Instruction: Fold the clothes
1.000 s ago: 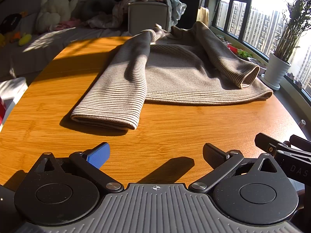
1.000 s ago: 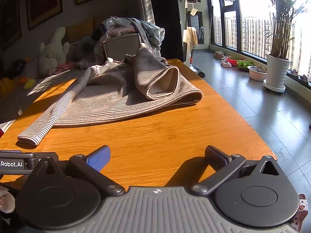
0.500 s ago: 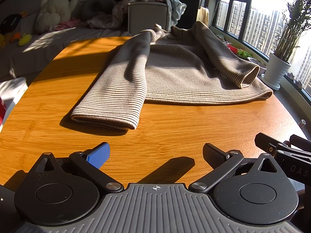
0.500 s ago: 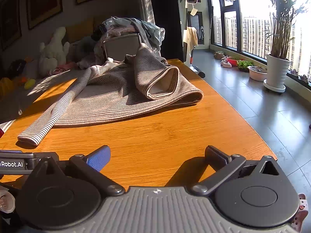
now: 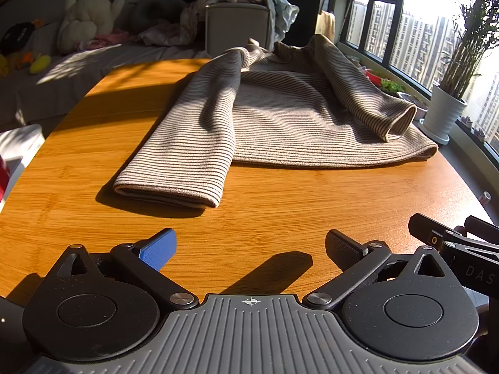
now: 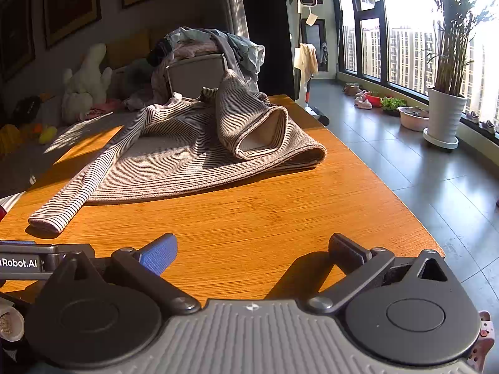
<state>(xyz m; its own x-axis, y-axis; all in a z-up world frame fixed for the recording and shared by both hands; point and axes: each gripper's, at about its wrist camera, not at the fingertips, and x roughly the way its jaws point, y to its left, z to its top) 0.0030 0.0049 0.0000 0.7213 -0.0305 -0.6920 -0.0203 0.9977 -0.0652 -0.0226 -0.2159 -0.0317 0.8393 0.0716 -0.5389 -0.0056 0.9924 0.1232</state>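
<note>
A beige striped sweater [image 5: 280, 115] lies flat on the wooden table [image 5: 280, 212], its body spread at the far side. One sleeve [image 5: 187, 155] stretches toward me on the left; the other sleeve [image 5: 374, 103] lies folded over the body on the right. It also shows in the right wrist view [image 6: 187, 152]. My left gripper [image 5: 249, 249] is open and empty, low at the table's near edge, well short of the sleeve cuff. My right gripper [image 6: 252, 251] is open and empty, beside it at the near right.
A grey bin heaped with clothes [image 5: 237, 21] stands behind the table. A white stuffed toy [image 5: 90, 12] sits on a sofa at the back left. A potted plant [image 5: 446, 115] stands on the floor by the windows at right. The table's right edge [image 6: 389, 187] drops to floor.
</note>
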